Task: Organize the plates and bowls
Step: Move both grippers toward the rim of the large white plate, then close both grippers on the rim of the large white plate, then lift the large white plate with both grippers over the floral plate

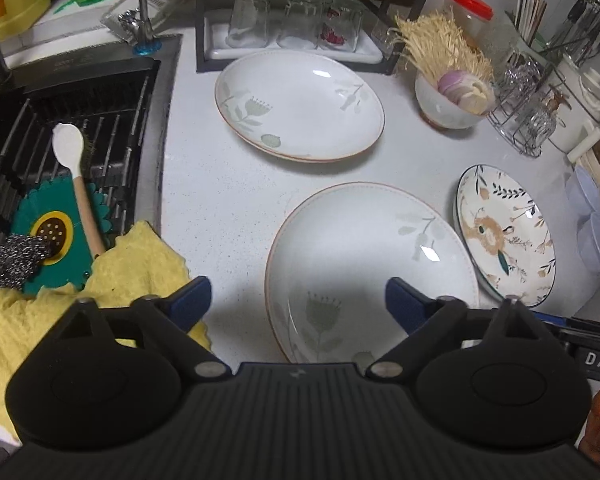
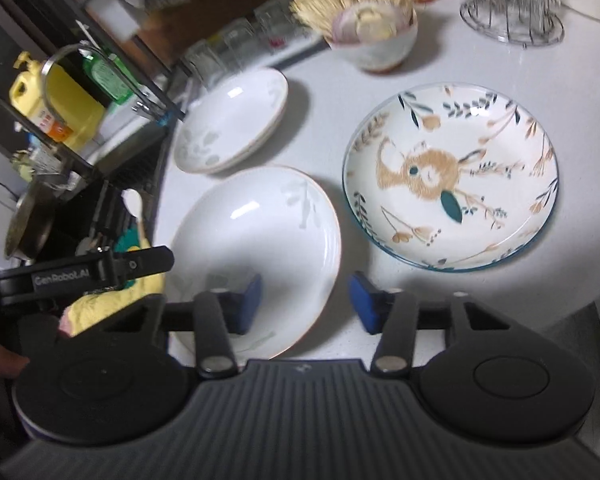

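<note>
A near white leaf-print plate (image 1: 364,264) (image 2: 256,248) lies on the white counter. A stack of two like plates (image 1: 300,104) (image 2: 232,120) lies farther back. A rabbit-print plate (image 1: 504,236) (image 2: 452,176) lies to the right. A white bowl (image 1: 448,108) (image 2: 376,44) holds onion slices and noodles. My left gripper (image 1: 298,300) is open above the near plate's left edge. My right gripper (image 2: 306,304) is open, its jaws on either side of the near plate's right rim, not touching.
A sink (image 1: 60,152) with a rack, spoon (image 1: 74,168), green mat and yellow cloth (image 1: 132,268) lies at left. A tray of upturned glasses (image 1: 296,20) stands behind the plates. A wire rack (image 1: 528,120) and utensil holders stand at right.
</note>
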The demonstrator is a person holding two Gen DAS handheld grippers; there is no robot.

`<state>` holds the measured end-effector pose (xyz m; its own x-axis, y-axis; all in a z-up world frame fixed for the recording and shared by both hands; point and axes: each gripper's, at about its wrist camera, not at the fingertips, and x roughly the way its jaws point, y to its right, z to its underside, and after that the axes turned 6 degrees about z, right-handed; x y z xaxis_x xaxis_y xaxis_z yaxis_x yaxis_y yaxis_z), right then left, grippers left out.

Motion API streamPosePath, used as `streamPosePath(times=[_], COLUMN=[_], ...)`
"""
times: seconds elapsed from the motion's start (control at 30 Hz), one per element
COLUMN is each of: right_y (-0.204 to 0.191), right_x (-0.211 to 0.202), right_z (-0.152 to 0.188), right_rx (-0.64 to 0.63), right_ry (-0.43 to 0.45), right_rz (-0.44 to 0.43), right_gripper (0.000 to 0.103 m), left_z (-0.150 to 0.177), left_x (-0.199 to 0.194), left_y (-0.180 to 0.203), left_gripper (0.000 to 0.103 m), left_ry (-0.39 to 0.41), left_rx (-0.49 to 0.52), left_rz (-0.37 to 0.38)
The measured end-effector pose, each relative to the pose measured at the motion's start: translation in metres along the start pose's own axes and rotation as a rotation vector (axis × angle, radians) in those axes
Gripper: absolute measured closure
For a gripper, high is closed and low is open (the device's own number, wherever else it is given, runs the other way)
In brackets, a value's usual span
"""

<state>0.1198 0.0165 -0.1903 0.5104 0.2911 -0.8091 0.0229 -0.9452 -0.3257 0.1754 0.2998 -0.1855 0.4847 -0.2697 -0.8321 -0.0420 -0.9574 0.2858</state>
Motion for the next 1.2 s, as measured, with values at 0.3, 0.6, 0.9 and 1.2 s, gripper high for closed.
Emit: streamPosePath(times=[0.3,0.6,0.9,1.2], right_y=[-0.003,-0.007,-0.003,-0.007], right_x=[0.024,0.031,0.037,0.024], right_z=[-0.004,-0.006,-0.012,-0.022], right_rx=[0.051,0.058,0.084,0.082], right_ry=[-0.005,0.024,0.018,0.033], right_rz=[0.052,0.105,0.093,0.074], right_gripper=[0.07,0.079,0.081,0.08], left_z=[-0.009,-0.013,-0.023,-0.033], left_x=[0.035,0.053,0.056,0.04], left_y=[-0.017,-0.024,-0.035,-0.033], left_gripper=[0.043,0.077,0.082,0.082], left_ry=[-0.044,-0.058,-0.06,-0.043], left_rx=[0.029,0.057,0.019,0.029], left_rz=[0.051,0.079,0.131,0.159])
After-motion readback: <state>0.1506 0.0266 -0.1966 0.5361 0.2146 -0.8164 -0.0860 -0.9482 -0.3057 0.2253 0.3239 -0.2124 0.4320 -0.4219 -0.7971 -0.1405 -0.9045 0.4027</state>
